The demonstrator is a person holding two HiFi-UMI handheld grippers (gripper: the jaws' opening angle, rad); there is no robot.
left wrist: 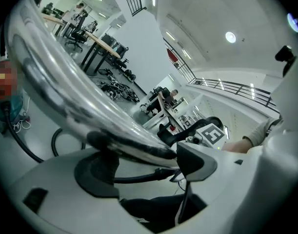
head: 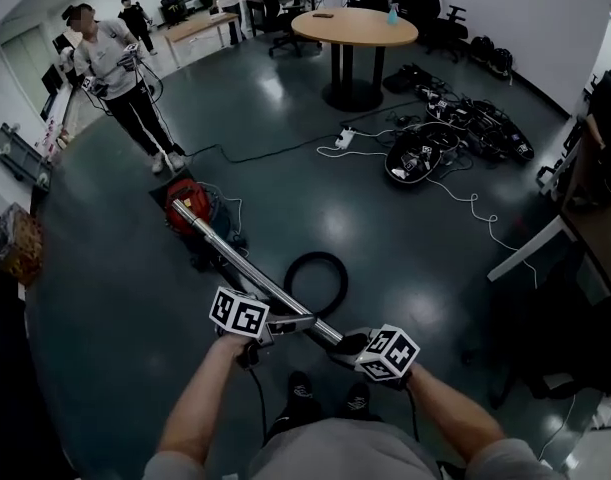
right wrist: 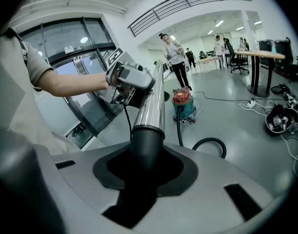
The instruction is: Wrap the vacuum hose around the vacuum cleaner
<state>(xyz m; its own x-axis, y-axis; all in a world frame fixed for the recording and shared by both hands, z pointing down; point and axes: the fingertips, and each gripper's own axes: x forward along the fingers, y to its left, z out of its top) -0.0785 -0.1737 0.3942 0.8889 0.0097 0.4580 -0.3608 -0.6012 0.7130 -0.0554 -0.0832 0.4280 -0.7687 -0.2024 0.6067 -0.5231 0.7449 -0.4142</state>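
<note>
Wrapping unstarted: hose [head: 315, 256] lying looped beside vacuum cleaner [head: 190, 208]; right gripper [right wrist: 144, 169] clamping the wand [head: 225, 248], left gripper [left wrist: 139, 155] gaping wide around it.

Standing here, I can't make out a single word, number or brand anywhere. The left marker cube [head: 239, 314] and the right marker cube [head: 388, 353] carry only black-and-white square patterns, not letters. The small stickers [right wrist: 68, 48] on the glass door are too tiny to read, and neither the red vacuum cleaner [head: 190, 200] nor its metal tube [right wrist: 151, 101] shows any legible print.
</note>
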